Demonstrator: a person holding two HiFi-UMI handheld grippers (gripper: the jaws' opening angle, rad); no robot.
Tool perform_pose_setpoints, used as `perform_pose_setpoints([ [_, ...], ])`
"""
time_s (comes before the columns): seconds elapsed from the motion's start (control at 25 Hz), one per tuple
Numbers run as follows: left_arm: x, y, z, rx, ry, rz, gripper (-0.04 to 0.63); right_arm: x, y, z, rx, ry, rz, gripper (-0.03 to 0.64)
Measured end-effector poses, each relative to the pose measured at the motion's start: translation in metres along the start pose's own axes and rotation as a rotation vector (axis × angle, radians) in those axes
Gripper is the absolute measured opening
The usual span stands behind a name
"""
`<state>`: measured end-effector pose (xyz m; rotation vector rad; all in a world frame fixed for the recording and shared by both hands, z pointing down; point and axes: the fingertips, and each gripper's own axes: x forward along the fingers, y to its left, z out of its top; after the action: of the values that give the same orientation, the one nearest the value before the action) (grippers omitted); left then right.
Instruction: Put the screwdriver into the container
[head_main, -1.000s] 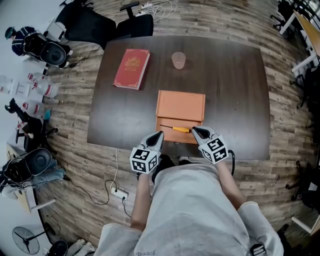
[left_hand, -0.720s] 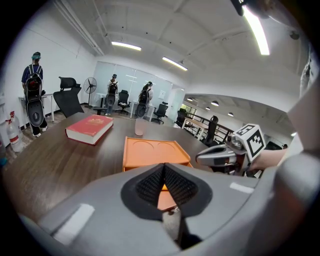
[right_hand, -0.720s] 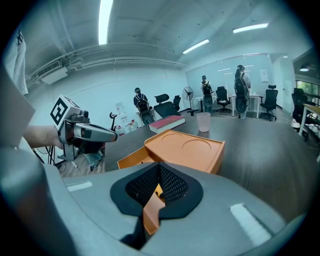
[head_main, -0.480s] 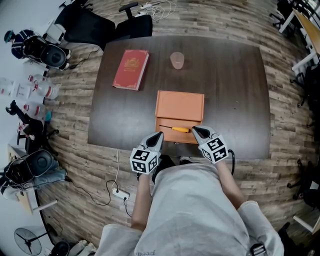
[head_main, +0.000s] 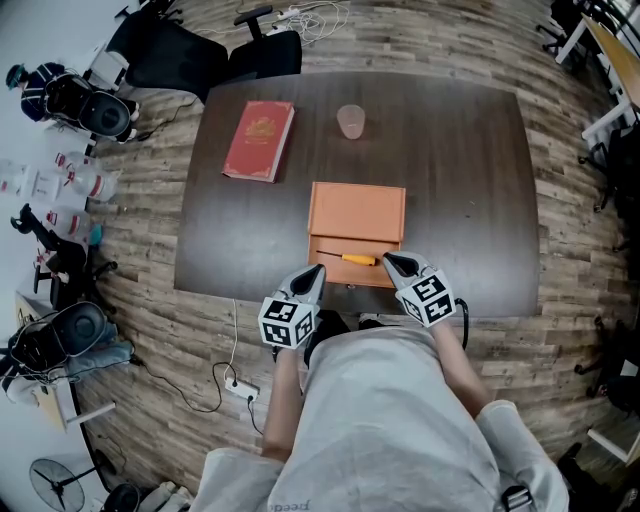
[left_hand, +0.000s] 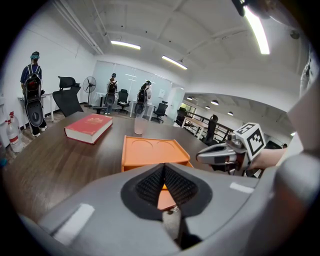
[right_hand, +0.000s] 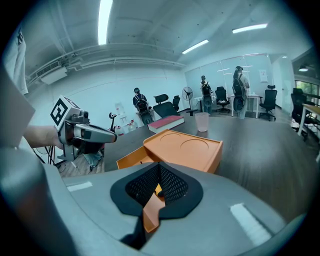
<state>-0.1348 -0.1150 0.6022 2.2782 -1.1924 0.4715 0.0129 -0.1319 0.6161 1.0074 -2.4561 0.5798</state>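
An orange container (head_main: 357, 212) stands on the dark table (head_main: 460, 180), with its front drawer (head_main: 330, 270) pulled out toward me. The screwdriver (head_main: 354, 259), thin shaft and yellow-orange handle, lies across that drawer. My left gripper (head_main: 316, 270) hovers at the drawer's left front corner, shut with nothing in it. My right gripper (head_main: 388, 261) sits at the drawer's right end, just beside the handle, shut and empty too. In the left gripper view the container (left_hand: 150, 152) lies straight ahead and the right gripper (left_hand: 220, 156) is to its right. The right gripper view shows the container (right_hand: 187, 150).
A red book (head_main: 258, 139) lies at the table's far left and a pale pink cup (head_main: 351, 121) stands behind the container. The table's near edge runs just under both grippers. Office chairs (head_main: 262, 52) stand beyond the far edge; a power strip (head_main: 238, 388) lies on the floor.
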Motion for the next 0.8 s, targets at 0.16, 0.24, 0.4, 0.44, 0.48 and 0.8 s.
perform_pose_setpoints([
  [0.16, 0.0005, -0.0004, 0.0001, -0.002, 0.001, 0.003, 0.054, 0.0, -0.0008, -0.0003, -0.003, 0.004, 0.002, 0.002],
  [0.24, 0.0009, 0.0001, -0.0003, -0.002, 0.001, 0.002, 0.054, 0.0008, -0.001, -0.001, -0.004, 0.004, 0.002, 0.002],
  [0.4, 0.0013, -0.0007, -0.0012, -0.001, 0.002, 0.001, 0.054, 0.0004, -0.0011, -0.0023, -0.007, 0.006, 0.001, 0.002],
  [0.44, 0.0015, -0.0011, -0.0013, 0.0, 0.002, 0.001, 0.054, 0.0002, -0.0012, -0.0025, -0.007, 0.005, 0.001, 0.002],
  [0.48, 0.0018, -0.0014, -0.0013, 0.0, 0.002, 0.0, 0.054, 0.0001, -0.0012, -0.0026, -0.007, 0.004, 0.001, 0.002],
  [0.8, 0.0033, -0.0023, -0.001, -0.001, 0.005, 0.0, 0.054, -0.0023, -0.0047, -0.0029, -0.002, 0.007, -0.004, 0.002],
])
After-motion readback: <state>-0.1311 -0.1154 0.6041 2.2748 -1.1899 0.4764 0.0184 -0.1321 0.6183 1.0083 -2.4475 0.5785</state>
